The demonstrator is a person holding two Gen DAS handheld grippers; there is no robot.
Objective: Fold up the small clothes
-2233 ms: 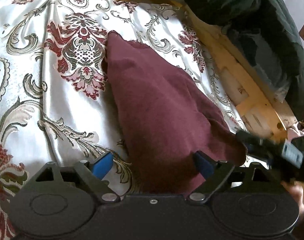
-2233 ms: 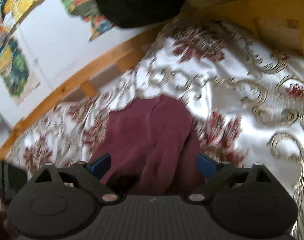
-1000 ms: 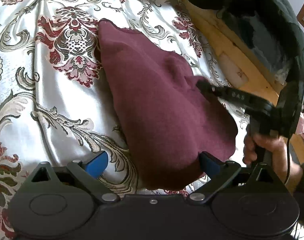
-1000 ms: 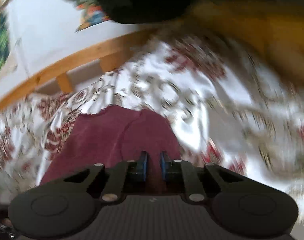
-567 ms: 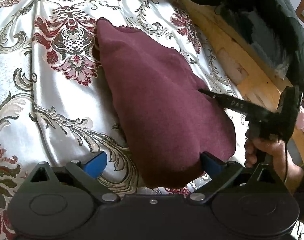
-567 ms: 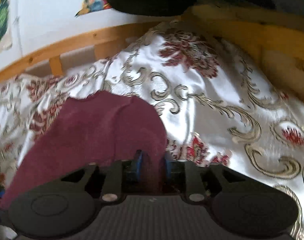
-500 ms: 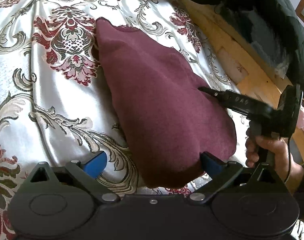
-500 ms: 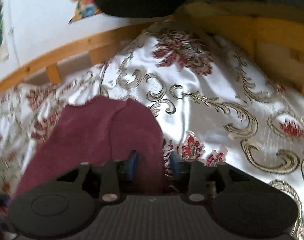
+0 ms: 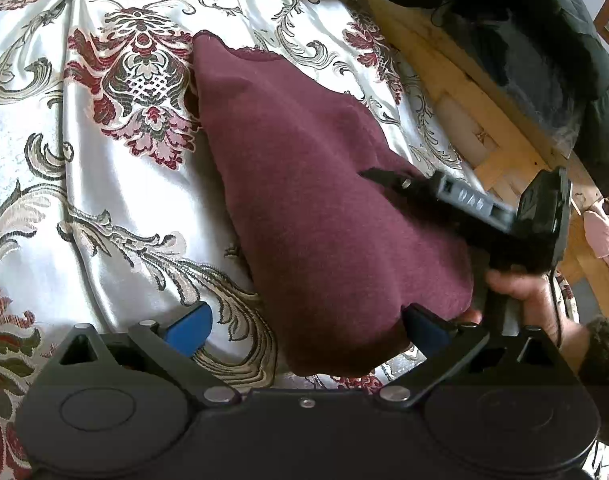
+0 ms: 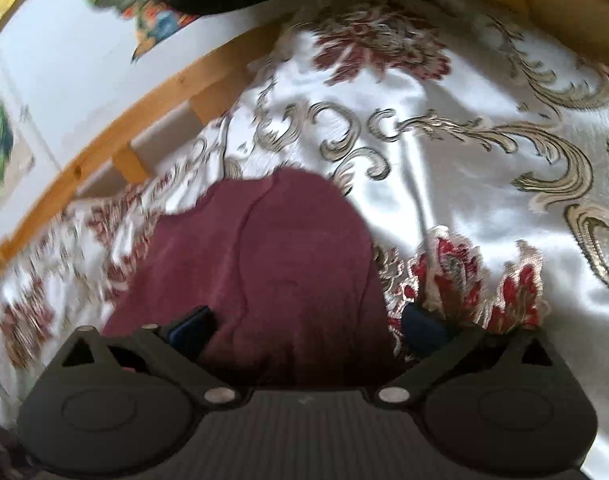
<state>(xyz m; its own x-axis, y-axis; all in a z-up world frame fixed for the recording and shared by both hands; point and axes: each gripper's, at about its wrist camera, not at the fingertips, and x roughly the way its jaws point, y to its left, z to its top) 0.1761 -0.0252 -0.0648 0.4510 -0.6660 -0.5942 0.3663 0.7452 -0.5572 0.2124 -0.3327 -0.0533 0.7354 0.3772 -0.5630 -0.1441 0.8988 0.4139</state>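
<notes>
A maroon garment (image 9: 312,208) lies folded lengthwise on the floral satin bedspread (image 9: 116,184). My left gripper (image 9: 304,326) is open at the garment's near end; the cloth's edge lies beside its right finger and nothing is pinched. In the left wrist view, a hand (image 9: 520,292) holds my right gripper (image 9: 380,178) over the garment's right side. In the right wrist view, my right gripper (image 10: 306,326) has its jaws opening wide. The garment (image 10: 288,264) lies between them, and the pads stand clear of the cloth.
A wooden bed frame (image 9: 488,120) runs along the right, with a dark coat (image 9: 544,40) piled beyond it. A pink cloth (image 9: 604,232) shows at the far right. In the right wrist view a wooden rail (image 10: 152,96) and a white wall with colourful pictures (image 10: 152,12) stand behind.
My right gripper's jaws went from shut on a fold of the maroon garment to wide open, letting it go, and the gripper sank lower. The left gripper stayed put.
</notes>
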